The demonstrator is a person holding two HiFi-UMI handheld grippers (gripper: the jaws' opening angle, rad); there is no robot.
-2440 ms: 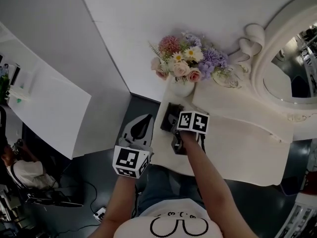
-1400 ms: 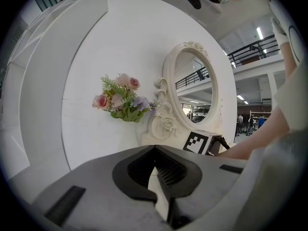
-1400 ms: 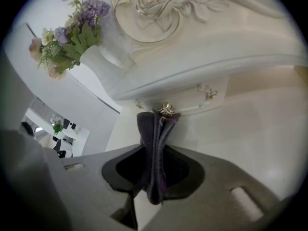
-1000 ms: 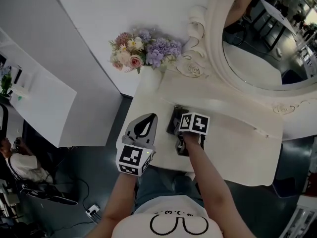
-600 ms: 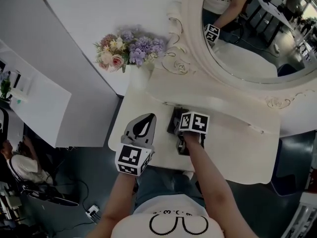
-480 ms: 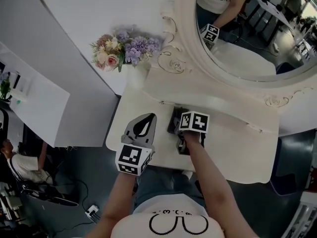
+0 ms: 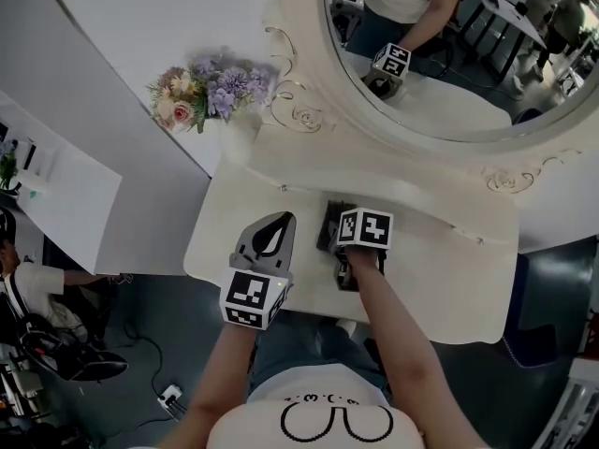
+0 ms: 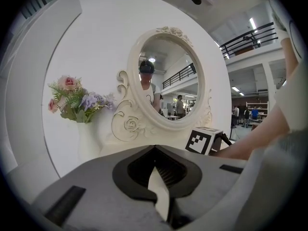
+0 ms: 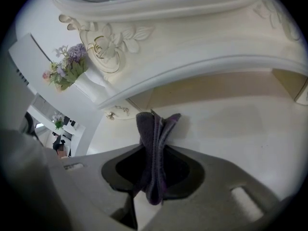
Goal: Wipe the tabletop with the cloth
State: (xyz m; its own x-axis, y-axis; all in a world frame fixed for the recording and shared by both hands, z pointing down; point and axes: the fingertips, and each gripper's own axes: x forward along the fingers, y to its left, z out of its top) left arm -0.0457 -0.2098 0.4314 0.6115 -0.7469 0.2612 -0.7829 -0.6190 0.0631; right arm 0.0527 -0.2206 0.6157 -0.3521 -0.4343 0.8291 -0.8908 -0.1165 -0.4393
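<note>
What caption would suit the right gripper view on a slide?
Right gripper shut on a dark cloth, over the cream tabletop beneath an ornate mirror frame.

A pastel bouquet (image 7: 201,90) stands left of the ornate oval mirror (image 7: 449,82).

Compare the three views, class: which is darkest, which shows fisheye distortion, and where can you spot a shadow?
Head view: dimmest, grey throughout, no glare even in the mirror. Left gripper view: strong fisheye inside a black ring, flowers crisp, the left claw close up softer. Right gripper view: same fisheye ring; the cloth throws a faint shadow onto the tabletop.
</note>
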